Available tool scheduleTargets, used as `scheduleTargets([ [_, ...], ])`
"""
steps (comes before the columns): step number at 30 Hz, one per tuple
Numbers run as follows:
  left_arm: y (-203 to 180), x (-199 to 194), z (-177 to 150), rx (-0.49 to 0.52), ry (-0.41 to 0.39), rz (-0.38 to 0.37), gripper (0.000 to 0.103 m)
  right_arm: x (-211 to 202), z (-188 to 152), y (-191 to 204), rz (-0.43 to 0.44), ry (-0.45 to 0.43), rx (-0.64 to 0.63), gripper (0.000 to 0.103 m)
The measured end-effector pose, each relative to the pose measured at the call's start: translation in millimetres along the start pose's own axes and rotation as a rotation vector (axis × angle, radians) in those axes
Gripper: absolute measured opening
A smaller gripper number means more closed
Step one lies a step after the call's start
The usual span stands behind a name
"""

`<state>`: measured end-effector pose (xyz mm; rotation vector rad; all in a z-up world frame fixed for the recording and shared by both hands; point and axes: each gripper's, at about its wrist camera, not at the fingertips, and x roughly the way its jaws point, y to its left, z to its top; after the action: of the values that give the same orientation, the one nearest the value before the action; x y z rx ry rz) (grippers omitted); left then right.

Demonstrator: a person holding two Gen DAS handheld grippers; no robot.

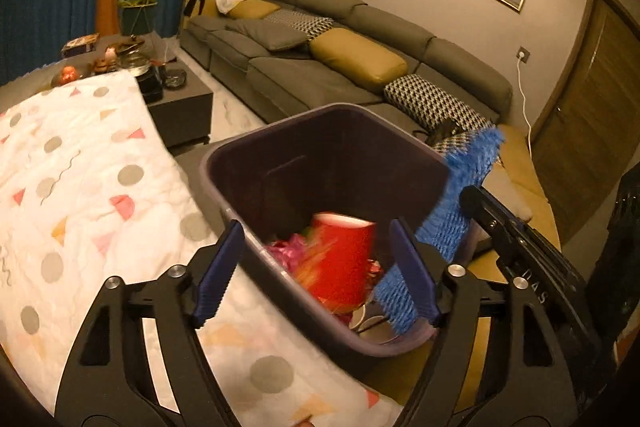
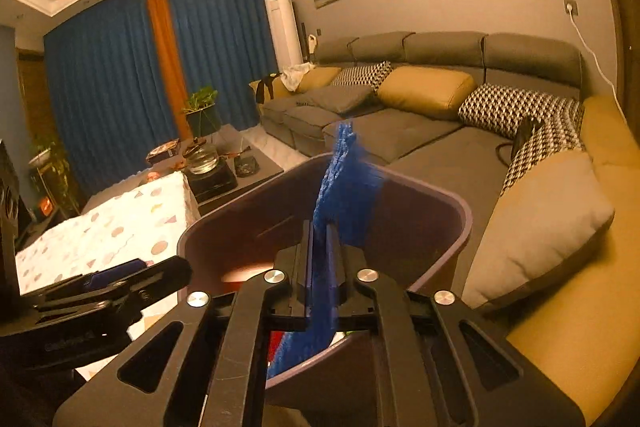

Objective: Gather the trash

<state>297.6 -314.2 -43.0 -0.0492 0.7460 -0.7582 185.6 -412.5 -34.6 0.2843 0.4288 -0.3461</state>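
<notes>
Right wrist — blue cloth [image 2: 348, 183] over bin [image 2: 460, 223]

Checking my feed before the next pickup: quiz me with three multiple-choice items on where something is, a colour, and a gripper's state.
1. Where is the red cup?
A) on the sofa
B) inside the bin
C) on the patterned cloth

2. What colour is the fuzzy strip?
A) blue
B) green
C) white

3. How does the left gripper stand?
A) clamped on the cup
B) shut, empty
C) open, holding nothing

Answers:
1. B, the cup lies among wrappers within the bin walls.
2. A, plainly blue in both views.
3. C, its pads stand wide apart, touching nothing.
</notes>
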Motion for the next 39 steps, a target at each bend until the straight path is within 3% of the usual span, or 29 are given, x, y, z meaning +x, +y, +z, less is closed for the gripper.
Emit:
scheduleTargets([
  [2,5,-7,-4,-0.002,-0.011,0.04,0.082,0,0,0,0.011,0.0,-0.001,0.036],
  [3,7,-13,-6,0.001,-0.024,0.061,0.083,-2,-1,0,0.012,-0.003,-0.005,0.039],
  [8,17,-57,-19,0.018,-0.105,0.197,0.094,-26,-3,10,0.031,-0.04,-0.034,0.072],
  [14,24,-126,-49,0.018,-0.201,0.384,0.097,-67,-15,41,0.028,-0.081,-0.124,0.097],
  [19,33,-179,-81,-0.01,-0.248,0.488,0.097,-101,-33,63,0.045,-0.098,-0.164,0.098],
  [26,42,-232,-118,-0.06,-0.254,0.566,0.097,-147,-62,92,0.067,-0.108,-0.182,0.098],
  [39,36,-306,-161,-0.099,-0.308,0.577,0.097,-223,-91,131,0.078,-0.15,-0.257,0.098],
])
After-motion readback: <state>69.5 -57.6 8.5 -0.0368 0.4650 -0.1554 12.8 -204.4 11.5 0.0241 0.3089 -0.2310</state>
